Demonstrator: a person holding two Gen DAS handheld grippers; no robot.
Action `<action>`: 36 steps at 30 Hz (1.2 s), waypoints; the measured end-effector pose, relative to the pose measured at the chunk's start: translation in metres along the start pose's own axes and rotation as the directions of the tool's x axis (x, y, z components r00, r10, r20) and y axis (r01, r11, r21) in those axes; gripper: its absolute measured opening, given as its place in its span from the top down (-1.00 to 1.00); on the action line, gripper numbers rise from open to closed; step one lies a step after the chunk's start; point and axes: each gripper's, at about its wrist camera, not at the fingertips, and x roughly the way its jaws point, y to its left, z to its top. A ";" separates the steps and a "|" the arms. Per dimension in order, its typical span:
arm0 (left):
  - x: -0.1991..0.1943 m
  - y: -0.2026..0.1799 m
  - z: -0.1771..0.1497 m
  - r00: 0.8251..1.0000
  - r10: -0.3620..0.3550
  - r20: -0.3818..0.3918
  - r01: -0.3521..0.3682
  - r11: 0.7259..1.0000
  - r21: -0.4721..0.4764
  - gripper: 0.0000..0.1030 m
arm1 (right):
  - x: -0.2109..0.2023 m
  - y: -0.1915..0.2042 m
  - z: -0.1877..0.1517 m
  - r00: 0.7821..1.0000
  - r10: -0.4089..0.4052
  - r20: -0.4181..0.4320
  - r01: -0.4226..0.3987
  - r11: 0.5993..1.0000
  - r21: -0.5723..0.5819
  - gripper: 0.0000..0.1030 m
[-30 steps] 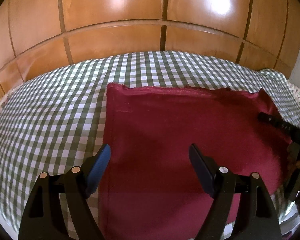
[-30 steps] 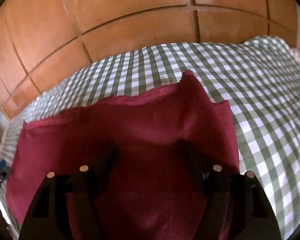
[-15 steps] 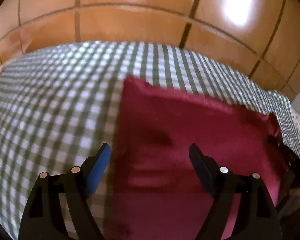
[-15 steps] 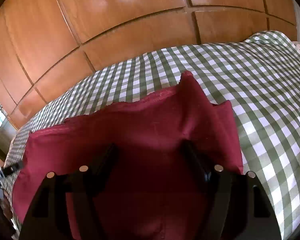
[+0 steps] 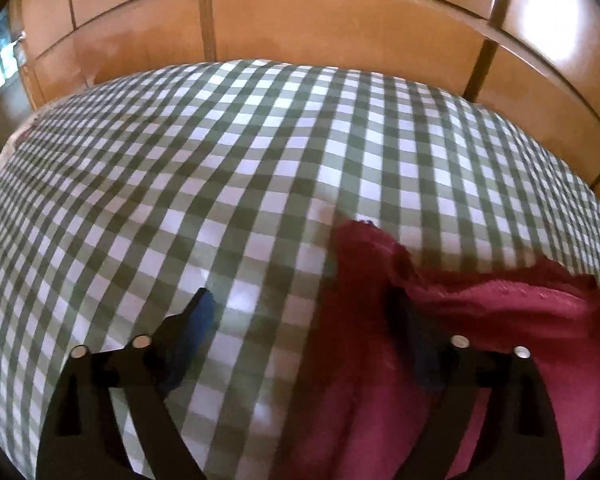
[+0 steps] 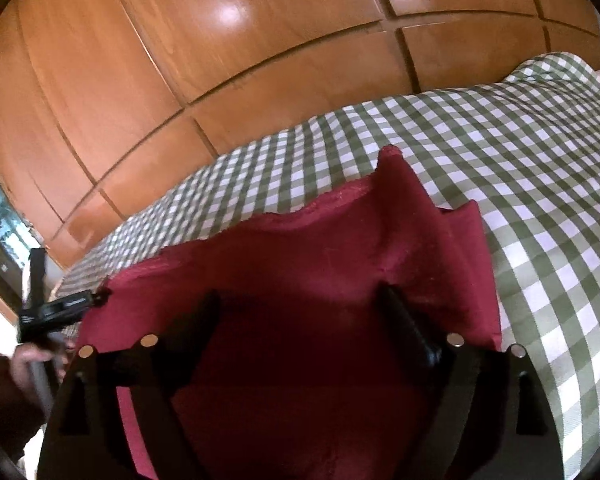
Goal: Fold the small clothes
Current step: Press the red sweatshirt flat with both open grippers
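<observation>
**Left hand-held gripper swings off the cloth toward its corner**

The dark red cloth [image 6: 300, 264] lies on the green-checked bed cover [image 6: 520, 184], in front of a wooden panelled wall [image 6: 228, 52]. Its far right corner stands up in a peak at about 12 o'clock in the right wrist view, with a folded flap falling away toward 3 o'clock.

The left hand-held gripper [image 5: 300, 320] is released and its jaws are opening. A second ago it sat squarely over the cloth, which filled the middle of its view; now the cloth [image 5: 380, 320] has slid to 4 o'clock and checked cover fills the rest. The cloth's corner lies between the two fingers, with the right finger over the red fabric and the blue-padded left finger over bare cover; no pad presses on it as far as the blurred picture shows.

The right hand-held gripper [image 6: 300, 312] is also released, its jaws opening over the cloth, wider than a second ago. Its view has barely changed. At 9 o'clock there, the left tool's black tip [image 6: 72, 302] reaches the cloth's left corner, with a hand [image 6: 32, 360] behind it.
</observation>
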 end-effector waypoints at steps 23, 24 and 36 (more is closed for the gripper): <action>-0.095 -0.063 -0.123 0.990 -0.097 0.099 0.068 0.962 0.265 -0.80 | 0.001 0.007 -0.003 1.000 -0.023 -0.001 0.023 0.999 -0.031 -0.75; -0.094 -0.061 -0.121 0.990 -0.110 0.088 0.085 0.963 0.255 -0.80 | 0.002 0.008 -0.003 0.999 -0.035 -0.004 0.035 0.999 -0.039 -0.75; -0.107 -0.049 -0.134 0.981 -0.145 0.131 0.104 0.955 0.278 -0.82 | 0.013 0.030 -0.008 0.977 -0.210 -0.033 0.202 0.964 -0.171 -0.75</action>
